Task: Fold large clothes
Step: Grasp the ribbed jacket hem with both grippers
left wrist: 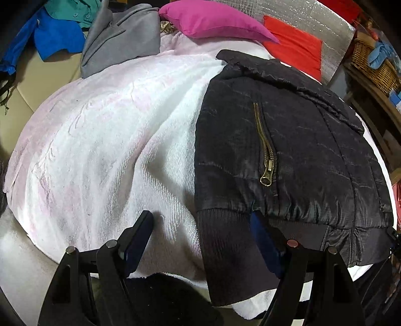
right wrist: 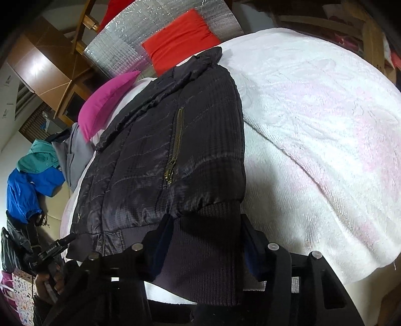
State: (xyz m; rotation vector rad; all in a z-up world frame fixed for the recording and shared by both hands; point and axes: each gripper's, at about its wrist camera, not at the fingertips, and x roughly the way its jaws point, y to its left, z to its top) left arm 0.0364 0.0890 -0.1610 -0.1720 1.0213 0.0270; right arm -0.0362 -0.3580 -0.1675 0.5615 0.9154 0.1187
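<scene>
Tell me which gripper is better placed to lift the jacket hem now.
Right. The right gripper straddles the jacket hem; the left gripper has only one finger at it.

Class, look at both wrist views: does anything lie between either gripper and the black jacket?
Nothing visible does. The left gripper hovers open at the jacket hem, one finger over the ribbed cuff, the other over the white blanket. The right gripper already straddles the ribbed cuff, though whether its pads press cannot be told.

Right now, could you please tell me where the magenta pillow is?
The magenta pillow lies at the far end of the white blanket, between the grey garment and the red cushion, beyond the black jacket's collar.
</scene>
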